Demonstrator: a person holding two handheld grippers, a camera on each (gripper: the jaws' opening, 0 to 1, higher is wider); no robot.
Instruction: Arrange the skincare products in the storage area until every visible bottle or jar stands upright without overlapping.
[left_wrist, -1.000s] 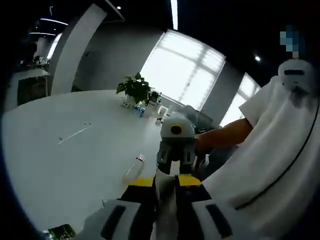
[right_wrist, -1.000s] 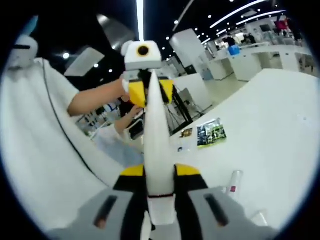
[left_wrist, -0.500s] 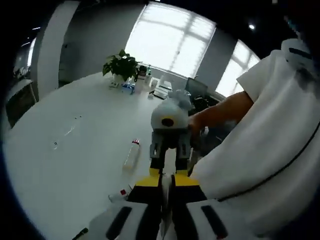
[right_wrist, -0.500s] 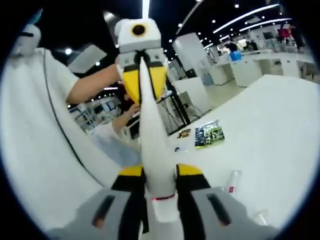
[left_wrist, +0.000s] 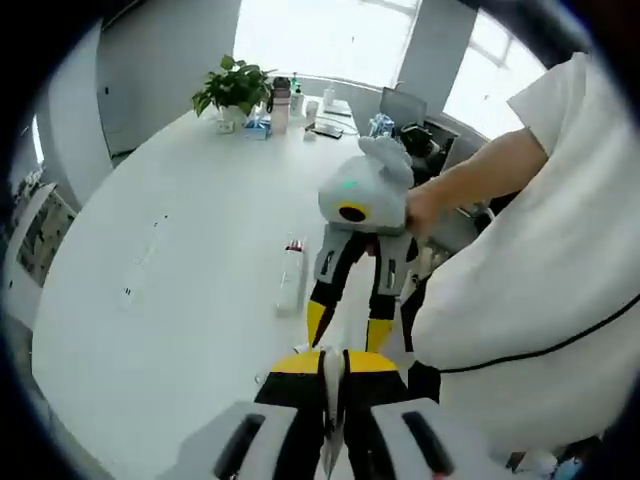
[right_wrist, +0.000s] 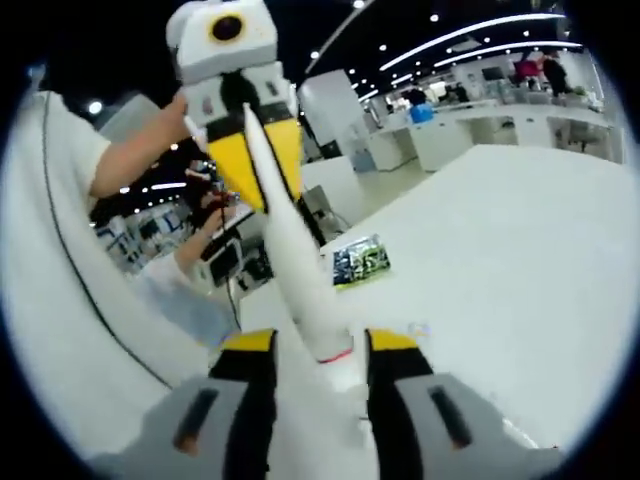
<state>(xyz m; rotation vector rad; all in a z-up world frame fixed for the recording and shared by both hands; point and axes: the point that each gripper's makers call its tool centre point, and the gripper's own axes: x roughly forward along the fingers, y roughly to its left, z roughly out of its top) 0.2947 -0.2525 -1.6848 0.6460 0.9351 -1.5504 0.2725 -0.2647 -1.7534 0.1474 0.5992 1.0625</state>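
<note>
You are holding a long white tube (right_wrist: 290, 270) in the air between your two grippers, above a white table (left_wrist: 170, 300). This looks like the carrying step: the tube is off the table and has not yet been stood up.

In the right gripper view, your right gripper (right_wrist: 318, 350) is closed narrowly on the tube's wider end, near a thin red ring. The tube tapers away to the left gripper (right_wrist: 250, 165), whose yellow-tipped jaws pinch its flat far end.

In the left gripper view, your left gripper (left_wrist: 332, 362) has its jaws almost together on the thin white edge of that same tube. The right gripper (left_wrist: 352, 320) faces it from just beyond, held by a bare forearm (left_wrist: 480, 180).

A clear bottle with a red band (left_wrist: 290, 275) lies on its side on the table below, well apart from the tube.

Next, I judge that you need one gripper to let go, so the other can tip the tube upright and set it down on its cap. The lying bottle will need standing too.
</note>
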